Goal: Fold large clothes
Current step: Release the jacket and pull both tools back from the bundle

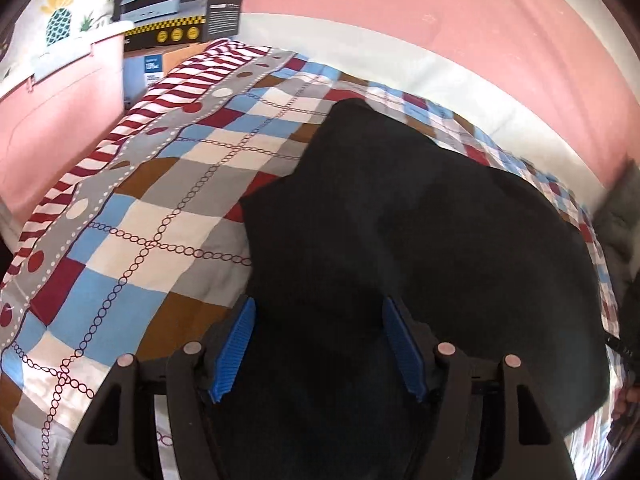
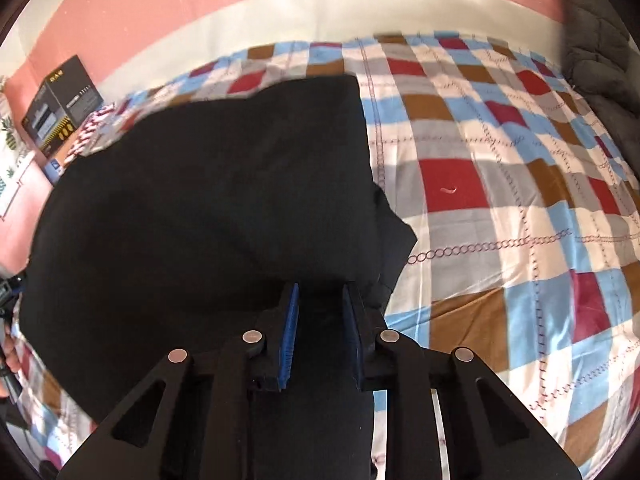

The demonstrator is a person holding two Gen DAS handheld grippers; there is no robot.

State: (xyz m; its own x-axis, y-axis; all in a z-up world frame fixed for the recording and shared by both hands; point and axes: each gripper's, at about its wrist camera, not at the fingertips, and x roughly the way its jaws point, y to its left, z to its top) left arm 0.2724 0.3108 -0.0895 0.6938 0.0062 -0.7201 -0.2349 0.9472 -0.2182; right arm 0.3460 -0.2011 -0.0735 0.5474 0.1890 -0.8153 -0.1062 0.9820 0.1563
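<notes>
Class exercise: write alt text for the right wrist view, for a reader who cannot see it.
The right gripper, its blue-padded jaws nearly closed, sits over the near edge of a black garment spread on a checked bedsheet. A dark box stands far left by a pink wall.

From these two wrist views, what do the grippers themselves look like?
Both match: the left gripper and right gripper have matte black linkage arms with triangular cutouts, round silver pivot pins, and jaws lined with ribbed blue pads. No cables, markings or sleeves show.
</notes>
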